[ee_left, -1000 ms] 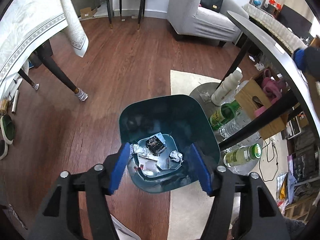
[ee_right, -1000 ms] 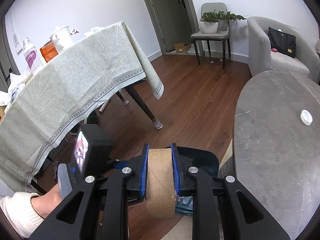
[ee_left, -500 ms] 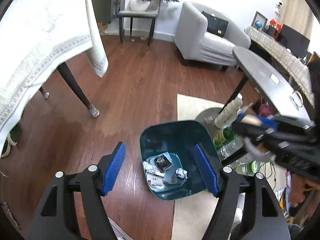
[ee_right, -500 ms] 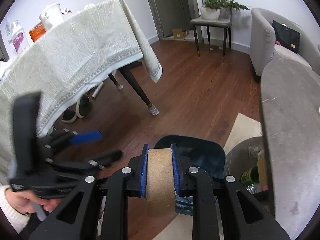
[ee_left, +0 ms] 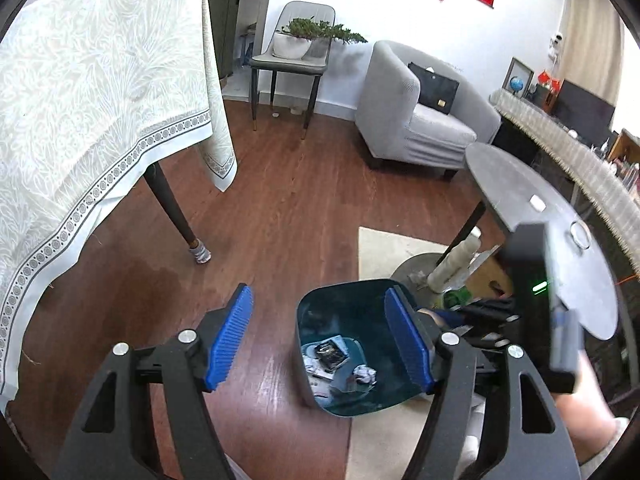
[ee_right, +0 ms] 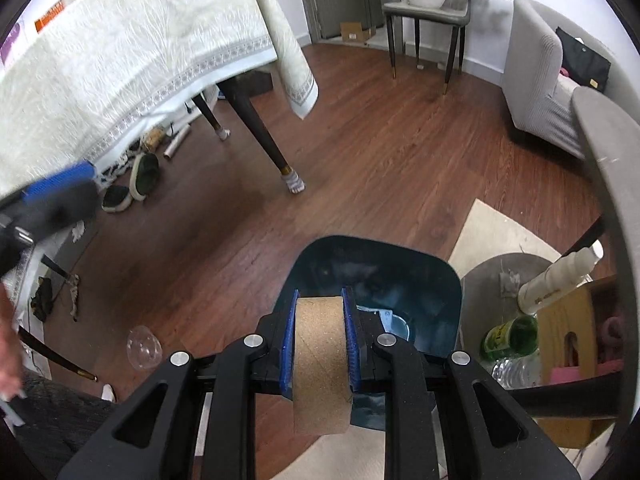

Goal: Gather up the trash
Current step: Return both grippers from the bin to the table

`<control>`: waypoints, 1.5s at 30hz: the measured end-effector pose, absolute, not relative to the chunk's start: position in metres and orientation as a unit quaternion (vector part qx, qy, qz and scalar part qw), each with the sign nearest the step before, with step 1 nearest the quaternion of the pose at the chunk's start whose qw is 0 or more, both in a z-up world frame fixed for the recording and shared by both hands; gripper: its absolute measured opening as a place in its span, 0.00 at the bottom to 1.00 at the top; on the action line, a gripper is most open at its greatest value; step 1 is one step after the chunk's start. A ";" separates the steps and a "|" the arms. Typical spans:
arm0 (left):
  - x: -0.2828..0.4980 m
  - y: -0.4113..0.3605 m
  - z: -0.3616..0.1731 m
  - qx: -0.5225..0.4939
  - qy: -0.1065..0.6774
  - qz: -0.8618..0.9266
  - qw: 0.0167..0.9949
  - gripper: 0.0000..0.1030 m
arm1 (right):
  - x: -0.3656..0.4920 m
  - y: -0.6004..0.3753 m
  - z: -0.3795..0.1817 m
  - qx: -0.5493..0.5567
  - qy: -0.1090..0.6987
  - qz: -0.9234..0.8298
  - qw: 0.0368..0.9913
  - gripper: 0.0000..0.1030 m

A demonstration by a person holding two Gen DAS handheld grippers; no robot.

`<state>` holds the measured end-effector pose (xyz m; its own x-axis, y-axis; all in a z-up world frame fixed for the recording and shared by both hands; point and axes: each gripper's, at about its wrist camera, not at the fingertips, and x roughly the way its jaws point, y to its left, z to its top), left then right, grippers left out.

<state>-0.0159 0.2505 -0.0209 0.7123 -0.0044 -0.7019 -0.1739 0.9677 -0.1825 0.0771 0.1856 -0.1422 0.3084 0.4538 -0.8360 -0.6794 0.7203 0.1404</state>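
A dark teal trash bin (ee_left: 320, 312) stands on the wooden floor at the rug's edge; it holds crumpled foil and wrappers (ee_left: 336, 364). My left gripper (ee_left: 320, 344) is open and empty, raised above the bin. My right gripper (ee_right: 320, 344) is shut on a brown cardboard tube (ee_right: 320, 360) and holds it directly over the bin (ee_right: 400, 272). The right gripper's body also shows at the right edge of the left wrist view (ee_left: 540, 300).
A table with a cream cloth (ee_left: 80, 120) stands left on dark legs. A round grey table (ee_left: 560, 248) is right, with bottles (ee_right: 512, 336) and a wooden box (ee_right: 568, 328) beneath it. A grey armchair (ee_left: 420, 120) and plant chair (ee_left: 296, 56) stand behind. Shoes (ee_right: 136, 184) lie under the clothed table.
My left gripper has risen and drawn back from the bin, still open. My right gripper has moved forward and tilted down over the bin, still holding the tube.
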 end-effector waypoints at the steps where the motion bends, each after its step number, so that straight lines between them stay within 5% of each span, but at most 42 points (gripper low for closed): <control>1: -0.018 0.250 -0.018 -0.120 0.372 0.045 0.919 0.66 | 0.077 0.188 -0.147 -0.125 0.473 0.352 0.798 0.21; 8: -0.025 0.258 -0.006 -0.132 0.356 0.040 0.924 0.64 | 0.081 0.204 -0.171 -0.149 0.489 0.331 0.793 0.21; 10: -0.027 0.262 -0.004 -0.137 0.353 0.041 0.924 0.64 | 0.081 0.206 -0.175 -0.159 0.493 0.316 0.795 0.28; 12: -0.030 0.266 -0.001 -0.142 0.350 0.040 0.925 0.64 | 0.081 0.207 -0.178 -0.175 0.487 0.300 0.801 0.55; 13: -0.030 0.267 0.000 -0.143 0.349 0.041 0.925 0.63 | 0.080 0.206 -0.179 -0.179 0.484 0.295 0.804 0.57; 45: -0.007 0.197 0.051 -0.096 0.302 0.024 0.948 0.67 | 0.051 0.115 -0.044 -0.083 0.360 0.362 0.856 0.61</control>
